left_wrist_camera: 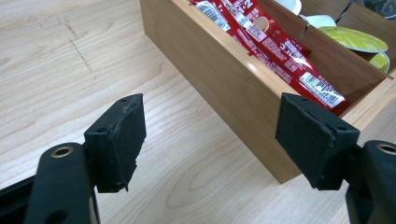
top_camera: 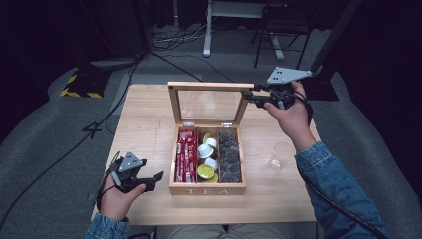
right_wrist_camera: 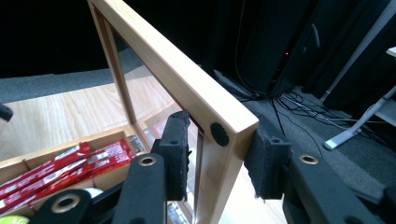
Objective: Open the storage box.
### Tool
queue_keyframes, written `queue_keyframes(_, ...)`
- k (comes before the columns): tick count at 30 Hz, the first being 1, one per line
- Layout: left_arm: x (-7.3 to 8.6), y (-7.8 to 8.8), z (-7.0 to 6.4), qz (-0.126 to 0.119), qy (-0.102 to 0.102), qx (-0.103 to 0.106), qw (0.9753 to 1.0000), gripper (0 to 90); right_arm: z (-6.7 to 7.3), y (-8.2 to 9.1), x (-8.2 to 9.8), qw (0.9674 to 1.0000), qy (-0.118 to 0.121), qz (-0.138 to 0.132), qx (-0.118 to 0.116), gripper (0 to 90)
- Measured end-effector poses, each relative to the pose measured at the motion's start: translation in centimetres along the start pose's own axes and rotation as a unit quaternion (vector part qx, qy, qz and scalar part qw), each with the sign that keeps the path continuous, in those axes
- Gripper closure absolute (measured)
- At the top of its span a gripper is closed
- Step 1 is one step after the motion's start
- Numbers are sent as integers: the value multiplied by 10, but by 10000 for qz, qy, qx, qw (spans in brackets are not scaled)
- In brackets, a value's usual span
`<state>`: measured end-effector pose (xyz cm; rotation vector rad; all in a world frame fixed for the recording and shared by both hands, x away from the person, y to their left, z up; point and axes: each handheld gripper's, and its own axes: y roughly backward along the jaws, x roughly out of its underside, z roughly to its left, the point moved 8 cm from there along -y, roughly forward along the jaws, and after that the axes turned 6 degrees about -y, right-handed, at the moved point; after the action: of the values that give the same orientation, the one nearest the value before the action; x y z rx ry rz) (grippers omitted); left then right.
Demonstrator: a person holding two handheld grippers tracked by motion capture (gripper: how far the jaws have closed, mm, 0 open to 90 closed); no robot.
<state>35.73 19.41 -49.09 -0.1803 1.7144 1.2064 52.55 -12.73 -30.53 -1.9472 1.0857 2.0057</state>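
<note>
tea box (top_camera: 207, 188) | wooden, mid-table | glass lid (top_camera: 209, 104) upright, open | three compartments filled

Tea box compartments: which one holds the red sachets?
The left compartment of the wooden tea box, nearest the left gripper, holds the red sachets; the middle holds capsules, the right dark items.

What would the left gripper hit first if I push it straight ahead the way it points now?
Probably the tea box. The left gripper is open over bare table, and the box's wooden side wall crosses the line between its jaws just ahead. Depth is hard to judge, but nothing else lies between.
</note>
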Motion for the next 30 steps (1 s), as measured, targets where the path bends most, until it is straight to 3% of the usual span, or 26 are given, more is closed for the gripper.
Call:
queue_keyframes(13, 12, 1, 9, 96, 152, -151, 9997, 251, -26, -24, -9, 9989, -126, -22, 451, 556)
queue_keyframes(23, 13, 0, 11, 89, 200, -104, 9997, 256, -42, -43, -9, 9965, -296, -27, 782, 514)
queue_keyframes(30, 14, -2, 10, 126, 185, -10, 9997, 256, -49, -54, -5, 9954, -482, -30, 822, 486)
